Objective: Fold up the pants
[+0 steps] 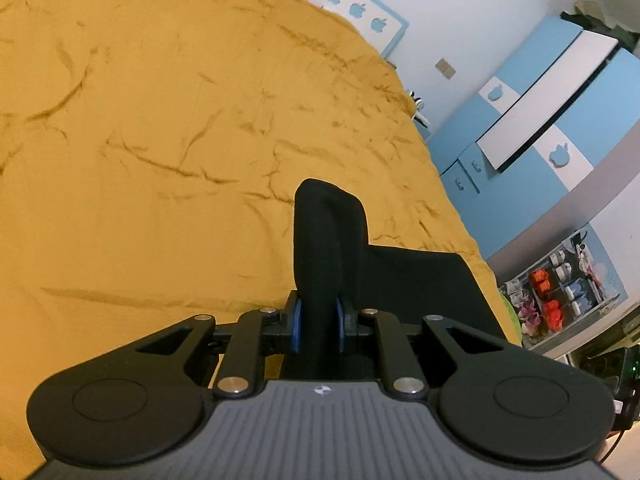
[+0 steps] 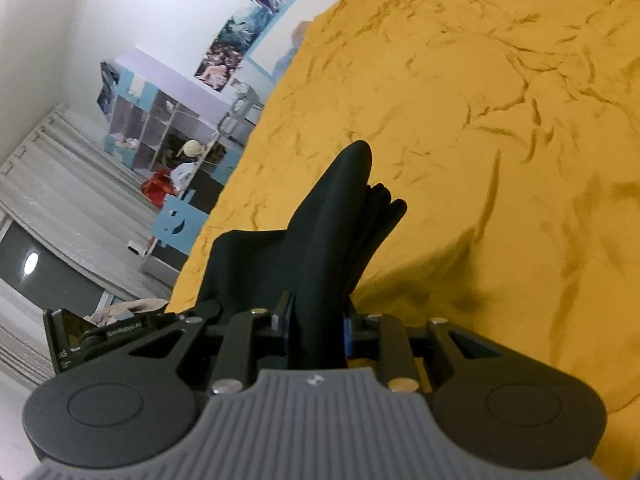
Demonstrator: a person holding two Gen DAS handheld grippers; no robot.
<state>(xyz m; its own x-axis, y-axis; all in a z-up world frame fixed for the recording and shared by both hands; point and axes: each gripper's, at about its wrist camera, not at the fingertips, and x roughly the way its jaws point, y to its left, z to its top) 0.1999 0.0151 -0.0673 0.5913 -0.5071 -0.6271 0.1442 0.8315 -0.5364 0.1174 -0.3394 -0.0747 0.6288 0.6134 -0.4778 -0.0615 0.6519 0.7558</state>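
The black pants (image 1: 330, 240) are held up above a bed with a wrinkled mustard-yellow sheet (image 1: 160, 140). My left gripper (image 1: 318, 326) is shut on a fold of the pants, which sticks up between the blue pads (image 1: 295, 326); more black fabric stretches off to the right. In the right wrist view my right gripper (image 2: 318, 330) is shut on a bunched edge of the pants (image 2: 336, 232), whose layered folds rise past the fingers. Black fabric hangs away to the left over the yellow sheet (image 2: 500, 140).
Blue and white cabinets (image 1: 540, 120) stand beyond the bed's right edge, with a shelf of small items (image 1: 560, 296) lower right. In the right wrist view, a cubby shelf (image 2: 160, 136) and posters (image 2: 248, 36) line the wall left of the bed.
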